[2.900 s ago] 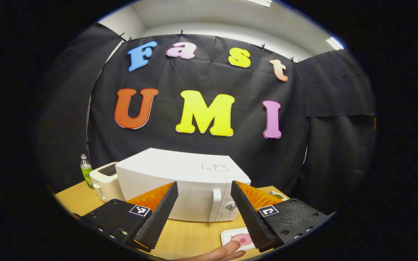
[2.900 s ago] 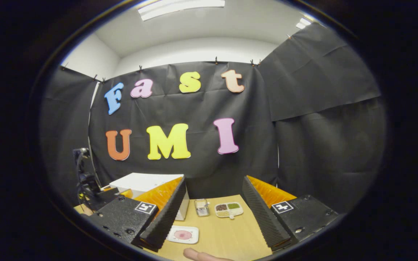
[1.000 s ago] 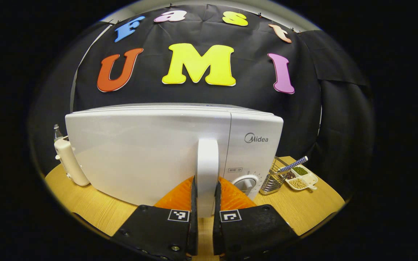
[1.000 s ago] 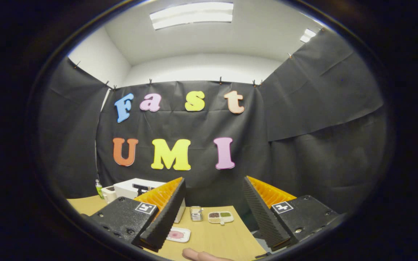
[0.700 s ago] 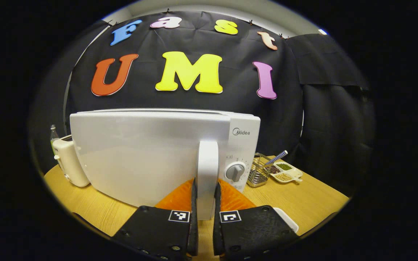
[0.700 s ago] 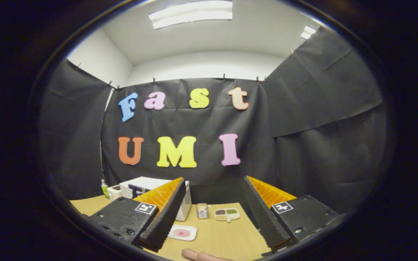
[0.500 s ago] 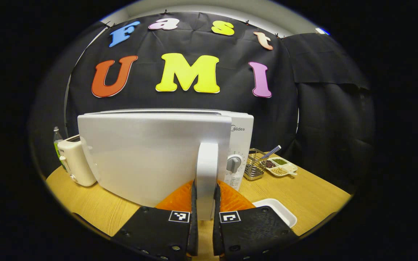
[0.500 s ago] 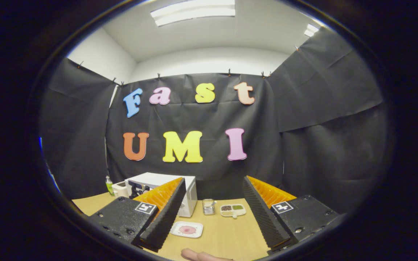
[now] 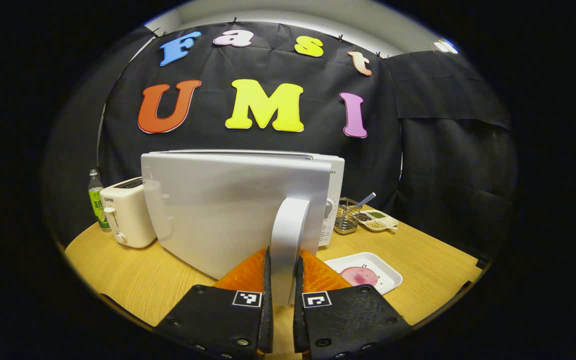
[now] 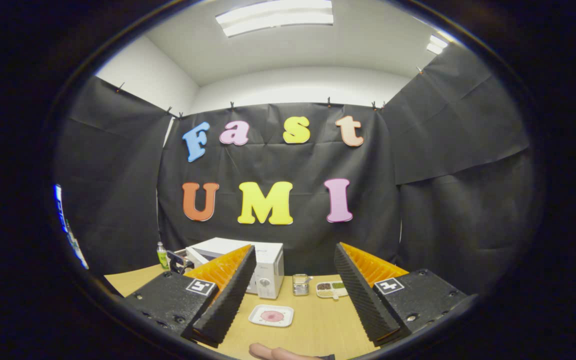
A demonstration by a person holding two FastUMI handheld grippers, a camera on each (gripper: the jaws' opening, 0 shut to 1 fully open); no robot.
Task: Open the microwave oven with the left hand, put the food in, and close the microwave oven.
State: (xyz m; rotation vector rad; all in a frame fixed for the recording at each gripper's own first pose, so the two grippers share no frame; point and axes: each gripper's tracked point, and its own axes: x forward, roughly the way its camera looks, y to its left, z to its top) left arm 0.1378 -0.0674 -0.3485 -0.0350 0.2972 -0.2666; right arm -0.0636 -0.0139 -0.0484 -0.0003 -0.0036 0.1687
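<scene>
We see the microwave on the wooden table, its door swung partway out toward us. The door handle stands upright, and our left gripper is clamped on it. The plate of food lies just right of the door, so we judge our right gripper, spread wide and holding nothing, the nearer one.

White microwave, cream toaster, wood-grain table.
</scene>
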